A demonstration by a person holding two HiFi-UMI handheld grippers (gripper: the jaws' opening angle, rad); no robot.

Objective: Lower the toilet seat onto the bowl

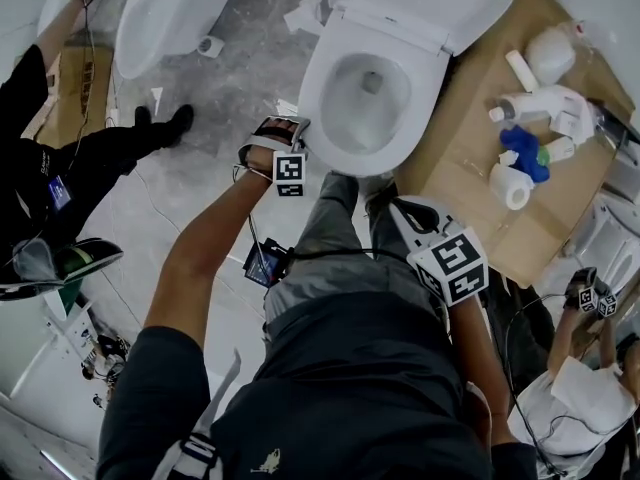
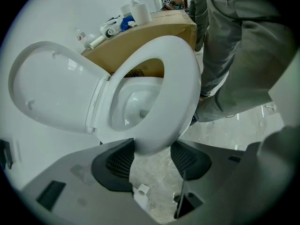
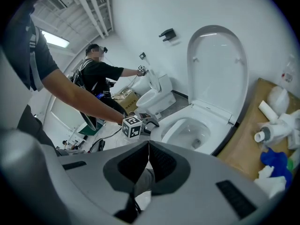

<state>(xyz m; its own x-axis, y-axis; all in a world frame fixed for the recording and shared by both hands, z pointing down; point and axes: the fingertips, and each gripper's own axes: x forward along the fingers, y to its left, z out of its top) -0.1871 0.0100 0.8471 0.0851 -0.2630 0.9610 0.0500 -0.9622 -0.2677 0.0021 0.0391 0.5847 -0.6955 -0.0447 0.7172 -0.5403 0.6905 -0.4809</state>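
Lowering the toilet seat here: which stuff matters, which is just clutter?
Job: toilet seat, bowl, left gripper, jaws open either side of the seat's rim.
Clutter: cardboard box, bottles, paper roll, second toilet; right gripper, shut and empty.

Dark shirt (image 1: 350,398), grey trousers (image 1: 335,233), marker cubes (image 1: 289,173)
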